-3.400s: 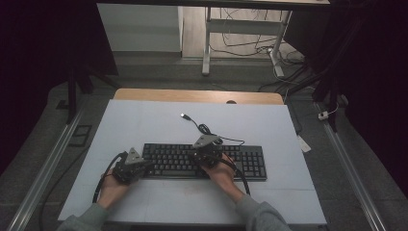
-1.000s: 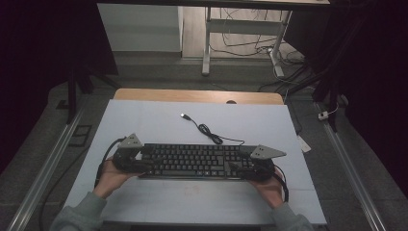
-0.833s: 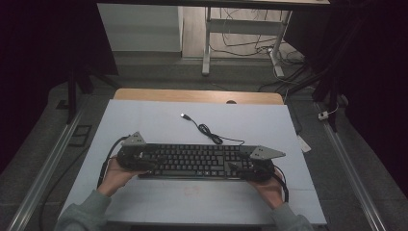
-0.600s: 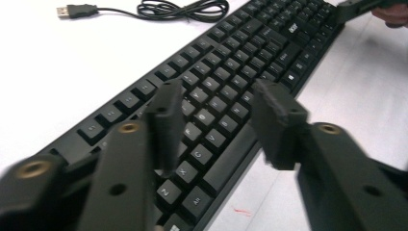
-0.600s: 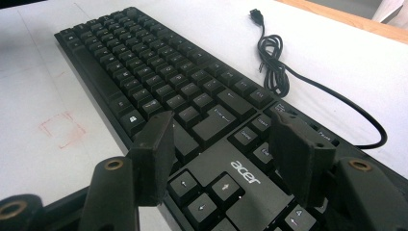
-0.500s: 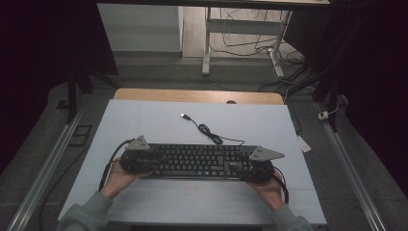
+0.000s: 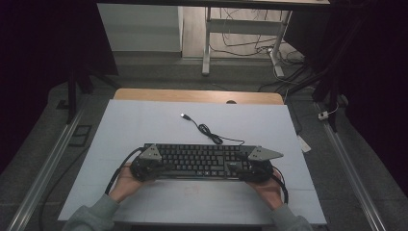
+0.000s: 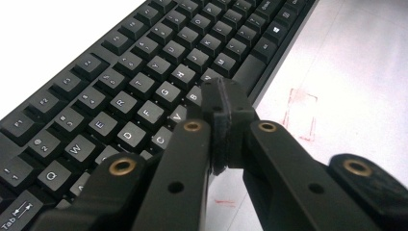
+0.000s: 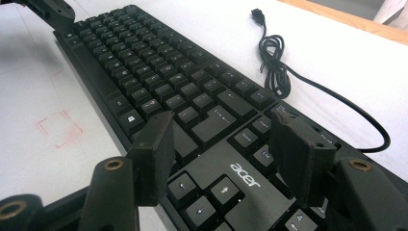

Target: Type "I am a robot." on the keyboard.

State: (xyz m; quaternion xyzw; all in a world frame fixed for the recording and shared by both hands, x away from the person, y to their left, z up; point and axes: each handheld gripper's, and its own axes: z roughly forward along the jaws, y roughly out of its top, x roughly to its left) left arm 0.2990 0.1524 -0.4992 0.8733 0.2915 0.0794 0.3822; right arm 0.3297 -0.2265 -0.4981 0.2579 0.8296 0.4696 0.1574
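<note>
A black Acer keyboard [image 7: 199, 161] lies across the white table, its cable [image 7: 207, 130] coiled behind it. My left gripper [image 7: 158, 168] is at the keyboard's left end. In the left gripper view its jaws [image 8: 223, 103] have just been closing and now meet tip to tip, with nothing between them, above the keyboard [image 8: 144, 72] near the front-row keys. My right gripper [image 7: 239, 168] is at the right end. In the right gripper view it [image 9: 223, 134] stands open over the arrow keys and logo of the keyboard [image 9: 168, 86].
The USB plug [image 7: 184, 115] lies loose on the white table top [image 7: 144, 120]. A faint red square [image 7: 191, 190] is drawn in front of the keyboard. A wooden strip [image 7: 192, 95] borders the far edge. Metal rails [image 7: 43, 178] run along both sides on the floor.
The left gripper has slid right and slightly down onto the keyboard's left end, and its jaws have come together. The right gripper and the keyboard have stayed put.
</note>
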